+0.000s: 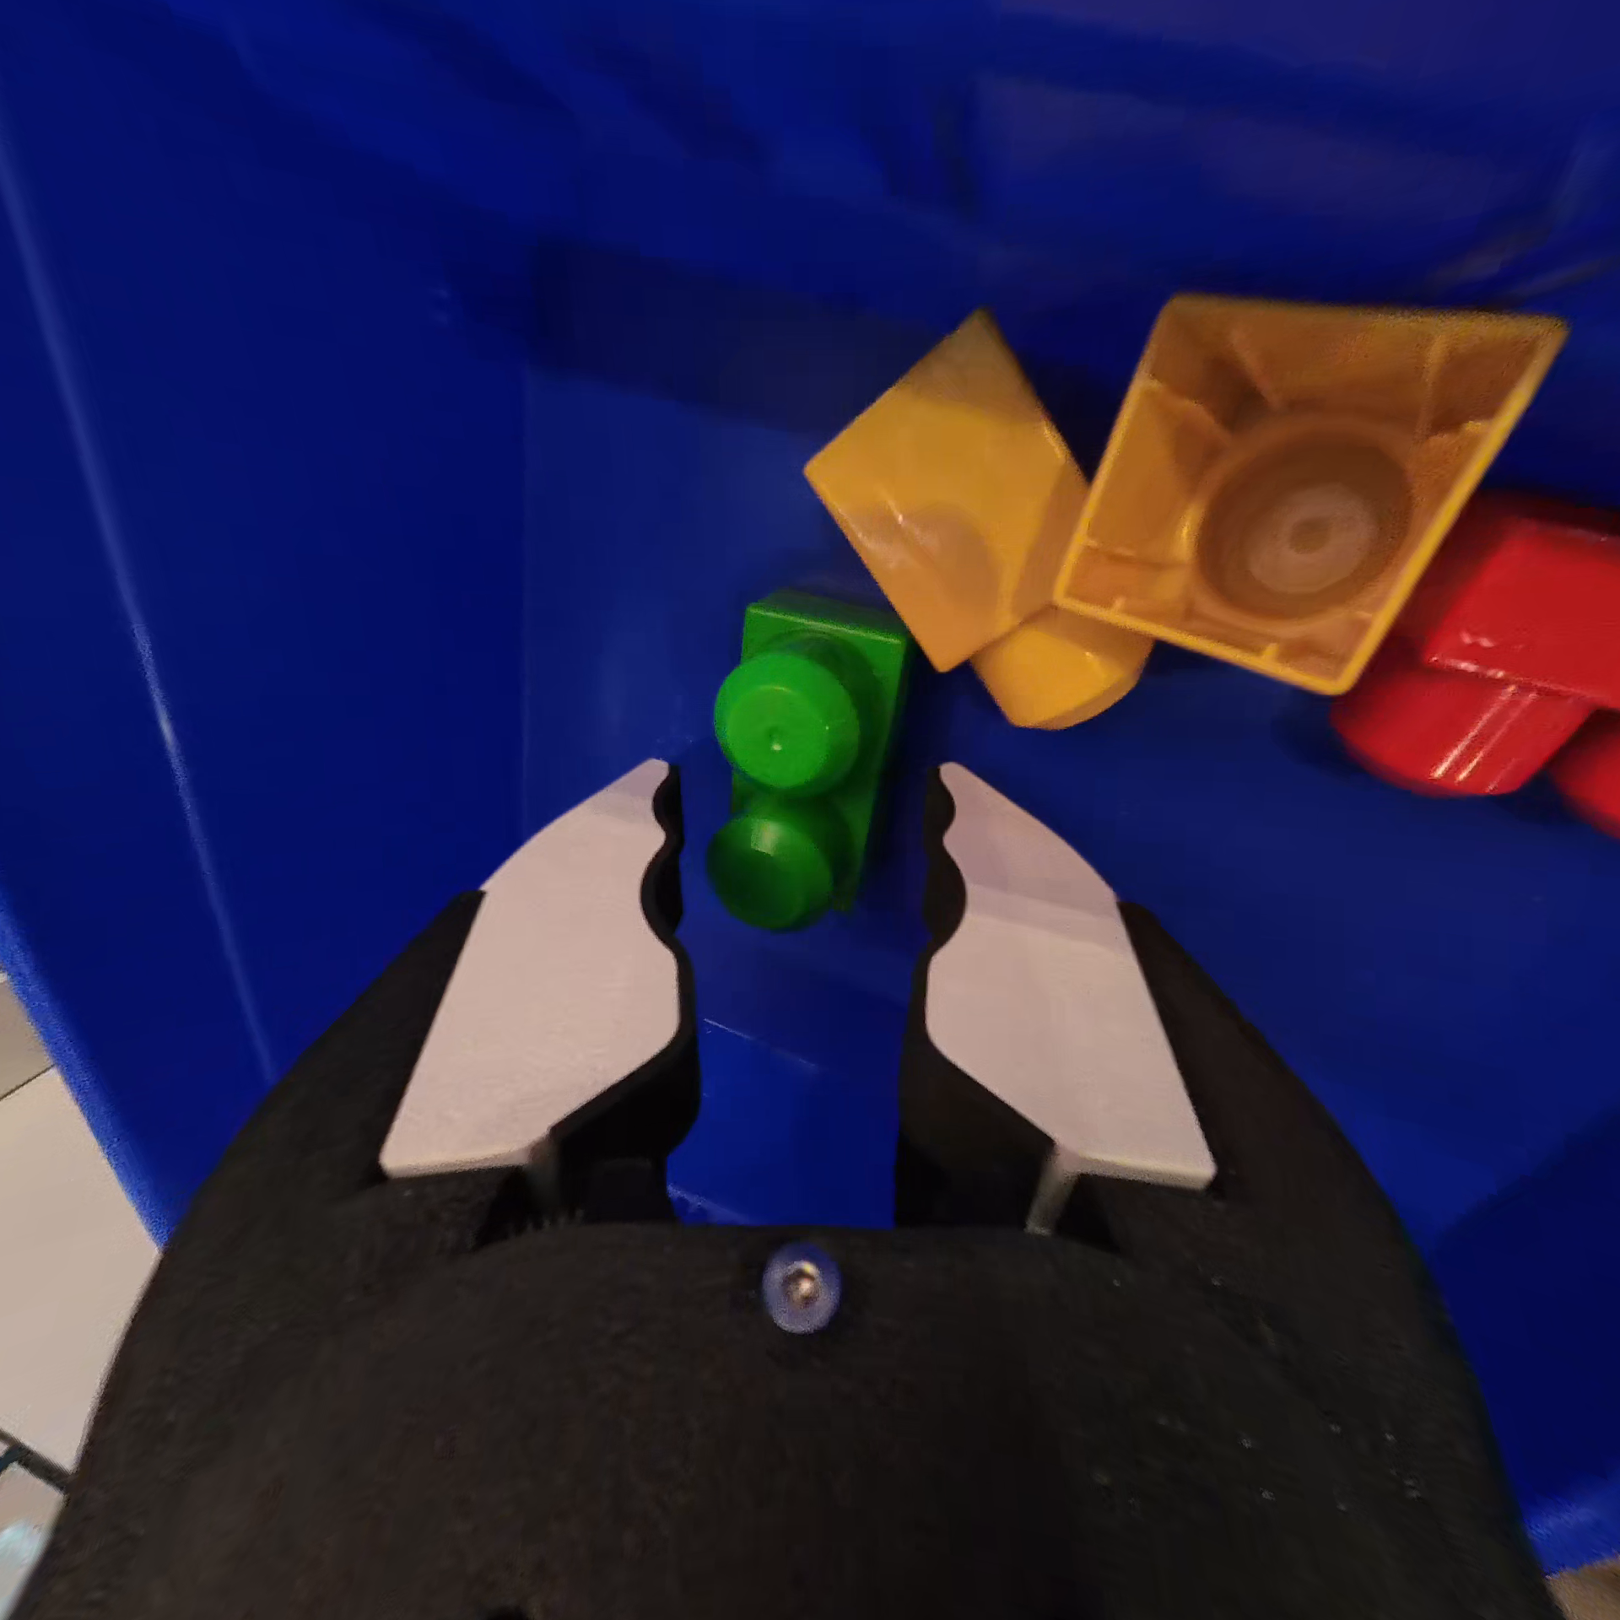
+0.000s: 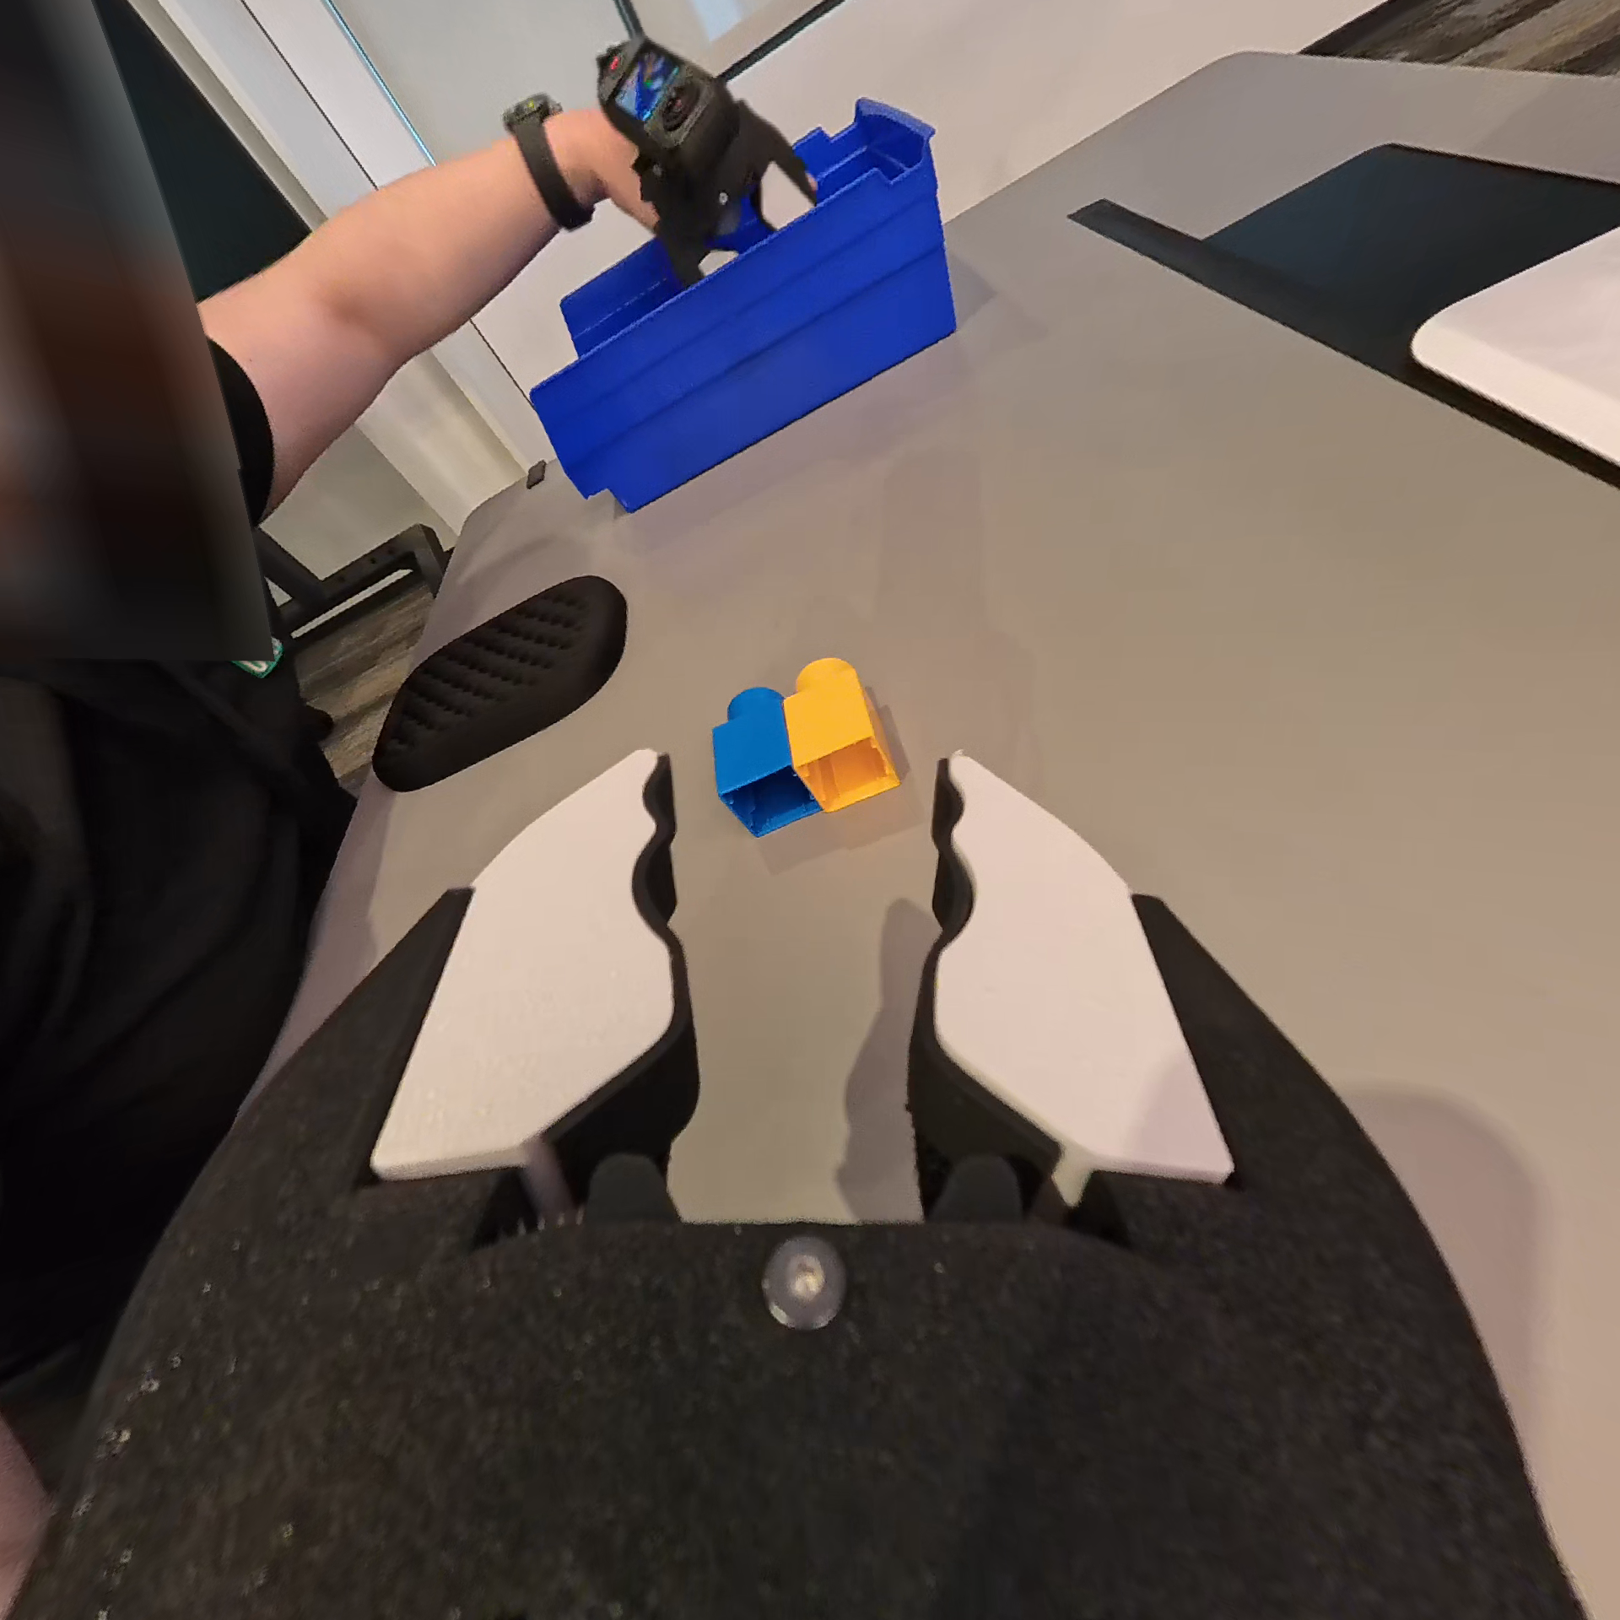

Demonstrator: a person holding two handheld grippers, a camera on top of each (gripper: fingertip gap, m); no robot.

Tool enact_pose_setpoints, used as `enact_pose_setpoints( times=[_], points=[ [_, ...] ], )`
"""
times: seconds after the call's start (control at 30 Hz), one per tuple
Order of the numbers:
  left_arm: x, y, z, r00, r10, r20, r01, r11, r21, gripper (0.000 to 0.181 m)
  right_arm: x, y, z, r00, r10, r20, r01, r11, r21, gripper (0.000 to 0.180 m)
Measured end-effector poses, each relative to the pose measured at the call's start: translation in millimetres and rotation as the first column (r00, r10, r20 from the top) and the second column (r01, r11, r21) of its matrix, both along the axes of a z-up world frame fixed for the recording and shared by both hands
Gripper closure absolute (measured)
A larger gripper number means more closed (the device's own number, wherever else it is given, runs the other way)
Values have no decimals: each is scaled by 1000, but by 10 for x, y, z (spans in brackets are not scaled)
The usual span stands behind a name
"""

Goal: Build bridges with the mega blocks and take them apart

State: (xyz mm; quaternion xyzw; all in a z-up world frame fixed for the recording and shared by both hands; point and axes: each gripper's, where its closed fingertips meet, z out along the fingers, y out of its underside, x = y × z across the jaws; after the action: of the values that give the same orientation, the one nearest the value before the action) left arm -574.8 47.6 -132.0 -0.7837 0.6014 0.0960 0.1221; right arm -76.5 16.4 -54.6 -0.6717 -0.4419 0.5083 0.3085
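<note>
The left tongs (image 1: 802, 833) are spread and empty, reaching down inside the blue bin (image 1: 263, 526), with the green block (image 1: 811, 754) lying between the tips, touching neither finger. It is a two-stud piece on its side, studs facing the camera, close to the bin's left wall. Just beyond it to the right lie two yellow blocks (image 1: 947, 491), one showing its hollow underside, and farther right a red block (image 1: 1508, 649).

The right tongs (image 2: 802, 771) are likewise spread and empty, held above the grey tabletop (image 2: 1140, 614). A blue block (image 2: 754, 763) and a yellow block (image 2: 837, 736) lie on their sides there, touching each other, just past the fingertips and roughly centred on the gap.

The likeliest trouble is in the bin: closing across the rounded studs instead of the flat body could let the green block twist or squirt out, and the nearer yellow block, which looks almost to touch its far corner, could be nudged or dragged along. The bin wall leaves the left finger little room. On the tabletop, closing on both blocks at once might push them apart instead of gripping either
</note>
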Motion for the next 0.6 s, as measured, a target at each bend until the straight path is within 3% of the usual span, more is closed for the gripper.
enact_pose_setpoints(
  times=[0.2,0.3,0.4,0.5,0.6],
  points=[
    [27,42,-69,1000,-12,13,13,996,-84,127,29,-6,-22,1000,-2,12,2,1000,-2,124],
    [20,33,-94,999,18,28,-14,991,-137,143,53,3,-17,1000,-4,5,4,1000,-7,124],
    [41,46,-105,995,70,72,-56,983,-174,146,70,-6,-30,1000,4,5,-4,1000,-19,124],
    [56,48,-101,977,177,118,-146,962,-229,146,71,-25,-47,1000,17,5,-17,999,-30,125],
    [62,43,-63,898,380,223,-303,900,-314,146,49,-55,-33,999,39,-10,-40,998,-43,125]
  ],
)
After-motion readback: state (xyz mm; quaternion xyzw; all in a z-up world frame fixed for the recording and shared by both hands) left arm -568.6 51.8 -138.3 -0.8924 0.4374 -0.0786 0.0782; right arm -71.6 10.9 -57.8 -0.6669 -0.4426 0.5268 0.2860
